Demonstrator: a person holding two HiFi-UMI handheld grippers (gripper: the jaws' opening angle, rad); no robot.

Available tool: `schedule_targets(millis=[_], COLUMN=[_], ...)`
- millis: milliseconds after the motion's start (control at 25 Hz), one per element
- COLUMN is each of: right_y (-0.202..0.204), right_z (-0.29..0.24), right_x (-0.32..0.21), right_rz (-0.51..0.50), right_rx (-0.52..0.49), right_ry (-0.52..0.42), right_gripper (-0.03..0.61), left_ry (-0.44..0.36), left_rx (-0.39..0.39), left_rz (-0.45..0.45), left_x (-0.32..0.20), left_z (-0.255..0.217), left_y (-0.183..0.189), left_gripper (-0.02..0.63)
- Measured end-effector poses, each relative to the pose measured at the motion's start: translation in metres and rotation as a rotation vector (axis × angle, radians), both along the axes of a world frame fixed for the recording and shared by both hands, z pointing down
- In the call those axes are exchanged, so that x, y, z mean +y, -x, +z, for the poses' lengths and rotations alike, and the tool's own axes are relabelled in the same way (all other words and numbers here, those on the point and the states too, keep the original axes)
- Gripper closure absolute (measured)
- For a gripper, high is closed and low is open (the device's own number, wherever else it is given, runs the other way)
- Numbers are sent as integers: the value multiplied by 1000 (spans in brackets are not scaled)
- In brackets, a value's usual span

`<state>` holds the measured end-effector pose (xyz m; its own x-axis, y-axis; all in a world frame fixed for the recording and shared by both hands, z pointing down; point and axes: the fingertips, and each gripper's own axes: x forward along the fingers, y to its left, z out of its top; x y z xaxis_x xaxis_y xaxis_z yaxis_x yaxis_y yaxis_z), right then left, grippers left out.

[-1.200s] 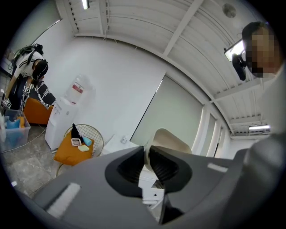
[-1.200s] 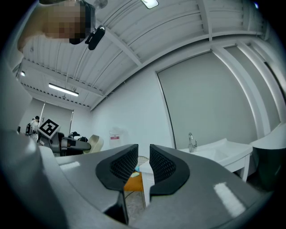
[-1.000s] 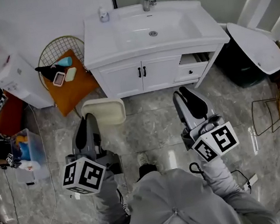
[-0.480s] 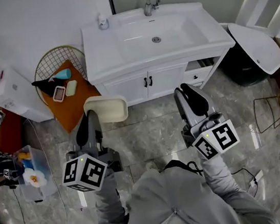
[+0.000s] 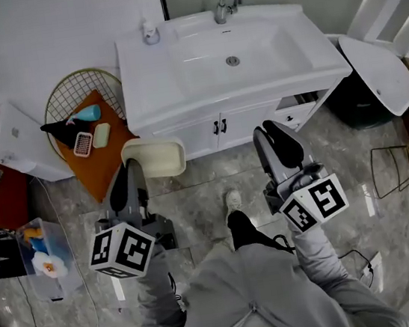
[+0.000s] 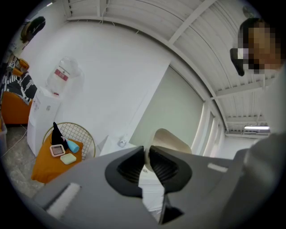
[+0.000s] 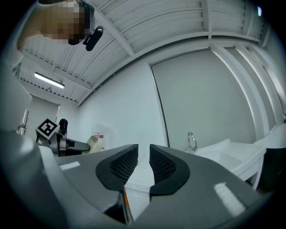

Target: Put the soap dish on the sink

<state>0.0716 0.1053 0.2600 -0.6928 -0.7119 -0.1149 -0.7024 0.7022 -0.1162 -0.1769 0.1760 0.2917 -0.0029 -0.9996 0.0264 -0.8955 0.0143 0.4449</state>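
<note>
Soap dish (image 5: 155,157) was clamped by its near rim in the left gripper (image 5: 134,169), jaws closed down on the thin cream wall. It was held in the air, bowl projecting ahead of the jaw tips. In the left gripper view the dish (image 6: 171,139) rose just beyond the pads of the left gripper (image 6: 147,156).

Right gripper (image 5: 273,132) carried nothing. Right gripper view showed the jaws of the right gripper (image 7: 143,163) with only a narrow gap and nothing between them. It was level with the left gripper, well apart from it.

Sink (image 5: 146,84) was straight ahead of both grippers: white basin on a white cabinet (image 5: 218,128), dish short of its front edge, not touching. Faucet (image 5: 226,1) was at the far rim, a small bottle (image 5: 149,31) at the far left corner.

Left of the left gripper: round wire basket (image 5: 66,91) with an orange cushion (image 5: 94,155), small items lying on it. Water dispenser (image 5: 13,137) was further left. Right of the right gripper: dark bin with a white lid (image 5: 374,73). Grey marble-pattern tile floor (image 5: 208,189) lay below both grippers.
</note>
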Motion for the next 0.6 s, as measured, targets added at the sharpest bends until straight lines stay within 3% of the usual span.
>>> schedule_targets(millis=[600], right_y=[27], right_z=[-1], right_x=[-165], right_rz=[-65], right_rx=[0], right_ry=[-7], right_gripper=[517], left_ry=[2], left_rx=[-9], left_rz=[-53], left_x=[-153], left_z=[0], left_y=[20], left_gripper=[518])
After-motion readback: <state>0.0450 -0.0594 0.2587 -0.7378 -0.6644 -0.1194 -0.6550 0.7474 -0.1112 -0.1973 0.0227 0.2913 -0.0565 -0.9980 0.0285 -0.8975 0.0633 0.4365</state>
